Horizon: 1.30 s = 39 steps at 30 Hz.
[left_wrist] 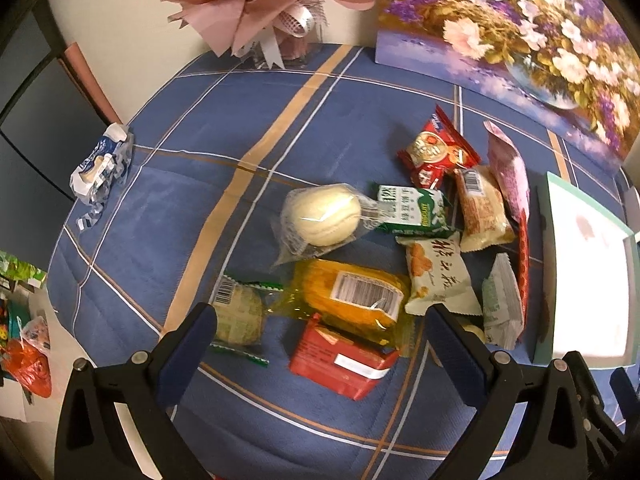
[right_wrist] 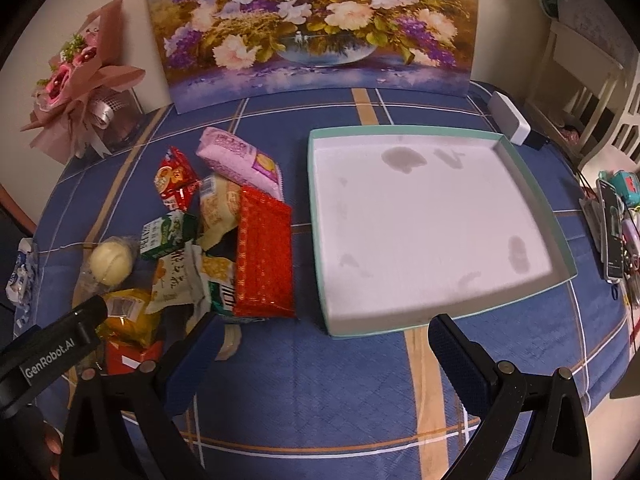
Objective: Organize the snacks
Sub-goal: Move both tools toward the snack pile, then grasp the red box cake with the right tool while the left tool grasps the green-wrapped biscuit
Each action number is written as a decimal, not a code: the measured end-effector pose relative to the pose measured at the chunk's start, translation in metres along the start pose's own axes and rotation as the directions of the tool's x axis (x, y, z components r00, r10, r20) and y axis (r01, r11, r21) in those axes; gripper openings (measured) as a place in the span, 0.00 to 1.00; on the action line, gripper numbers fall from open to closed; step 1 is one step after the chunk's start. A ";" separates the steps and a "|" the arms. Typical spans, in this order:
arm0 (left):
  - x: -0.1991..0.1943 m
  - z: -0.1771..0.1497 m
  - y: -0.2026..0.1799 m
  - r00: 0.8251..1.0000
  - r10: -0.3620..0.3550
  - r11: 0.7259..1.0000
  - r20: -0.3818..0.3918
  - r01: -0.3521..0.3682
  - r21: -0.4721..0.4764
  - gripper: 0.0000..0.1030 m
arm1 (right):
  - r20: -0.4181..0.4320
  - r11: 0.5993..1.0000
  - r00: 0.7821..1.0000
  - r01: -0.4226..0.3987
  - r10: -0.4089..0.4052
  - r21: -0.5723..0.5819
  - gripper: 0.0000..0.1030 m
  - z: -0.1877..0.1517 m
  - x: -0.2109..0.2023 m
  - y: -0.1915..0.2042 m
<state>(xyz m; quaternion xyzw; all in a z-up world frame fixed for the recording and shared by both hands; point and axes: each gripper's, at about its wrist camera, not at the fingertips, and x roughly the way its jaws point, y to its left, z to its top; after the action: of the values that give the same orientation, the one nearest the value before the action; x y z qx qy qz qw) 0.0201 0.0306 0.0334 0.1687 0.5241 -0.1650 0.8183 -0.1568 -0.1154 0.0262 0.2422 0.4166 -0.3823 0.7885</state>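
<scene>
A heap of wrapped snacks lies on the blue plaid tablecloth: a round white bun (left_wrist: 324,216), a yellow pack (left_wrist: 352,296), a small red pack (left_wrist: 340,360), a green-trimmed round cake (left_wrist: 238,316), a green carton (left_wrist: 416,212) and a long red pack (right_wrist: 264,256). A shallow teal-rimmed box (right_wrist: 436,330) with a white floor stands to their right, with nothing in it. My left gripper (left_wrist: 320,344) is open, low over the near snacks. My right gripper (right_wrist: 320,356) is open over bare cloth in front of the box. The left gripper's body (right_wrist: 52,356) shows in the right wrist view.
A flower painting (right_wrist: 312,20) leans on the wall behind. A pink bouquet (right_wrist: 80,80) stands at the back left. A crumpled blue-white wrapper (left_wrist: 102,168) lies at the table's left edge. A white device (right_wrist: 510,118) and a phone (right_wrist: 612,232) sit to the right.
</scene>
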 end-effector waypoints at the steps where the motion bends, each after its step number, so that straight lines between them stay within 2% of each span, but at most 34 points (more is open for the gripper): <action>1: 0.002 0.001 0.004 1.000 -0.004 1.000 -0.007 0.003 -0.009 1.00 | -0.004 1.000 1.000 -0.004 0.004 -0.007 1.00 -0.001 0.001 0.003; 12: 0.037 0.004 0.059 0.993 -0.032 0.987 -0.112 0.014 -0.161 1.00 | -0.153 0.989 0.987 -0.066 0.045 -0.131 1.00 -0.017 0.036 0.062; 20: 0.073 -0.003 0.104 0.976 -0.061 0.963 -0.209 0.003 -0.271 1.00 | -0.211 0.977 0.975 -0.115 0.076 -0.180 1.00 -0.030 0.045 0.096; 22: 0.081 -0.007 0.109 0.968 -0.102 0.956 -0.230 0.031 -0.293 1.00 | -0.209 0.973 0.973 -0.136 0.096 -0.188 1.00 -0.031 0.042 0.105; 27: 0.087 -0.009 0.110 0.963 -0.137 0.953 -0.231 0.065 -0.297 1.00 | -0.229 0.960 0.961 -0.201 0.154 -0.194 1.00 -0.037 0.041 0.124; 35: 0.097 -0.004 0.113 0.961 -0.162 0.957 -0.226 0.097 -0.273 1.00 | -0.262 0.938 0.948 -0.246 0.181 -0.243 1.00 -0.046 0.050 0.164; 39: 0.098 -0.007 0.117 0.955 -0.191 0.945 -0.226 0.117 -0.306 1.00 | -0.264 0.919 0.949 -0.252 0.173 -0.303 1.00 -0.049 0.059 0.189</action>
<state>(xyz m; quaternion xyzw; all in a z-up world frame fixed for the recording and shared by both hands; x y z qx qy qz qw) 0.1055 0.1291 -0.0471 0.0253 0.6541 -0.1279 0.7451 -0.0068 0.0065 -0.0381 0.1925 0.5351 -0.1869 0.8010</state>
